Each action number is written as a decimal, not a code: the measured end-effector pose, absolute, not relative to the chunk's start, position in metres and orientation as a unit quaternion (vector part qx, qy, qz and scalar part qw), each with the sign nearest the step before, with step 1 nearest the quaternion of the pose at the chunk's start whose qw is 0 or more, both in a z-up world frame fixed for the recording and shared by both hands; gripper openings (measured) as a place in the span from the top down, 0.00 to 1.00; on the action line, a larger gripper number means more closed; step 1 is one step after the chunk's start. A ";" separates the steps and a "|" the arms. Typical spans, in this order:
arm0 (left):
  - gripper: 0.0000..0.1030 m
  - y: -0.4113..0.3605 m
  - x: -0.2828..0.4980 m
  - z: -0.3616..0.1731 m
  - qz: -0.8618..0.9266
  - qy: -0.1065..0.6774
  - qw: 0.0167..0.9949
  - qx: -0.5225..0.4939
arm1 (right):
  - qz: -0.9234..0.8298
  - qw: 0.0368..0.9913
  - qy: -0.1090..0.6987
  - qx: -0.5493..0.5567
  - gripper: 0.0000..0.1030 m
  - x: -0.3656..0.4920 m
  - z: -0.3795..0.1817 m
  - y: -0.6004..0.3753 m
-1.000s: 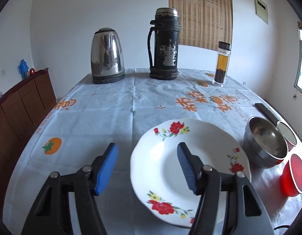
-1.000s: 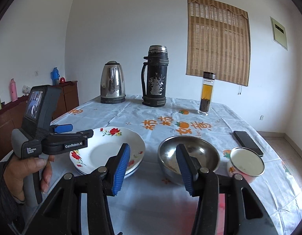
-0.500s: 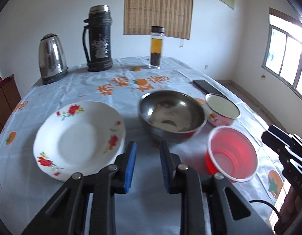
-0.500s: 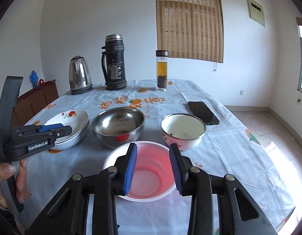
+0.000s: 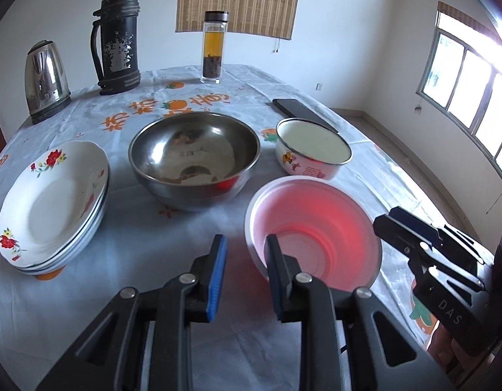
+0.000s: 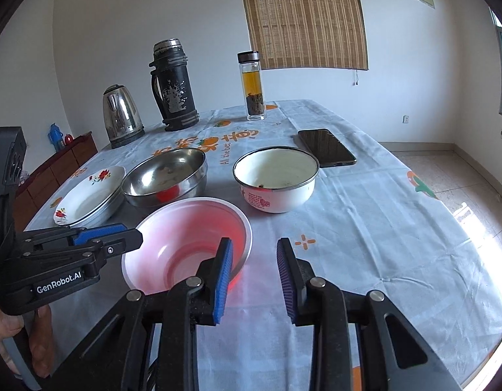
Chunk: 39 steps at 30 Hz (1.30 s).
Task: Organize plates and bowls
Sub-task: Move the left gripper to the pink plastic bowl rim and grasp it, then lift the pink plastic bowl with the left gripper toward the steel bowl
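A stack of white floral plates [image 5: 52, 202] [image 6: 91, 195] sits at the left of the table. Right of it stands a steel bowl [image 5: 193, 158] [image 6: 164, 176], then a white enamel bowl [image 5: 312, 146] [image 6: 277, 177]. A red plastic bowl [image 5: 312, 231] [image 6: 185, 241] is nearest me. My left gripper [image 5: 244, 260] is open and empty, just before the red bowl's left rim. My right gripper [image 6: 255, 267] is open and empty, its left finger at the red bowl's right rim. Each gripper also shows in the other's view, the right [image 5: 400, 224] and the left [image 6: 120, 234].
At the back of the table stand a steel kettle [image 5: 45, 78], a black thermos [image 5: 119, 39] and a glass tea bottle [image 5: 213, 49]. A black phone [image 6: 325, 146] lies behind the enamel bowl. A wooden cabinet [image 6: 58, 163] stands left of the table.
Both grippers have swung right, from the plates and steel bowl toward the red bowl. The left jaws narrowed then widened a little. No dish has moved.
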<state>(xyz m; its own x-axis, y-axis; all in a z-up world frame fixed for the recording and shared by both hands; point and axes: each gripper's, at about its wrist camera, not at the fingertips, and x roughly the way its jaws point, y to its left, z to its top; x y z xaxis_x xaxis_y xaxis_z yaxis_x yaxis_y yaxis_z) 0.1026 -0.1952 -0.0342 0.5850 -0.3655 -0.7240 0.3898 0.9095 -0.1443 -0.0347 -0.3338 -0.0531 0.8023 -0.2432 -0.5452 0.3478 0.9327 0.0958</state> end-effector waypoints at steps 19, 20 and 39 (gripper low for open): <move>0.86 -0.205 0.099 -0.040 -0.230 0.402 0.886 0.019 | -0.149 0.945 0.276 0.093 0.85 -0.031 -0.061 -0.330; 0.86 -0.205 0.098 -0.039 -0.229 0.400 0.887 0.021 | -0.149 0.945 0.275 0.092 0.85 -0.031 -0.061 -0.330; 0.87 -0.208 0.092 -0.022 -0.215 0.373 0.901 0.044 | -0.153 0.954 0.246 0.081 0.86 -0.035 -0.043 -0.322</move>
<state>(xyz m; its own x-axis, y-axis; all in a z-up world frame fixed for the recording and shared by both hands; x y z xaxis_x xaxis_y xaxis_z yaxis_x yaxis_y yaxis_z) 0.0917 -0.2079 -0.0217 0.6291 -0.3555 -0.6912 0.4206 0.9036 -0.0819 -0.0350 -0.3224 -0.0429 0.8321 -0.2520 -0.4941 0.3316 0.9401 0.0789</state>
